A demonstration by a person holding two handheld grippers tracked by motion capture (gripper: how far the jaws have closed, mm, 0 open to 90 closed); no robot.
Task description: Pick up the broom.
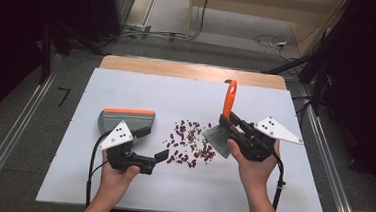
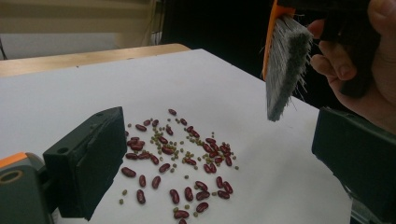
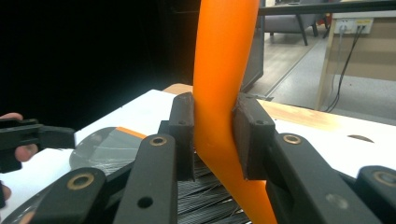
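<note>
A white board [image 1: 120, 181] is lying on the table, and a scatter of dark red beans [image 1: 189, 142], mixed with smaller green ones, is spread across its middle. In the left gripper view the beans [image 2: 180, 158] are being framed between that gripper's two black jaws, which are being held wide apart with nothing between them. In the high view the left gripper [image 1: 152, 142] is being held in the left hand [image 1: 117, 176] just left of the beans, pointing toward them. A grey dustpan [image 1: 125, 119] with an orange strip along its far edge is lying flat on the board just behind this gripper. The right gripper [image 1: 229, 120] is being held in the right hand [image 1: 253, 165] at the right edge of the scatter, and its jaws are being pressed closed around the orange handle of a brush [image 1: 229, 100]. In the right gripper view the brush [image 3: 219, 93] handle is being clamped between the two pads, with the grey bristles lying below them. In the left gripper view the bristles of the brush [image 2: 285, 65] are hanging above the board, clear of the beans.
</note>
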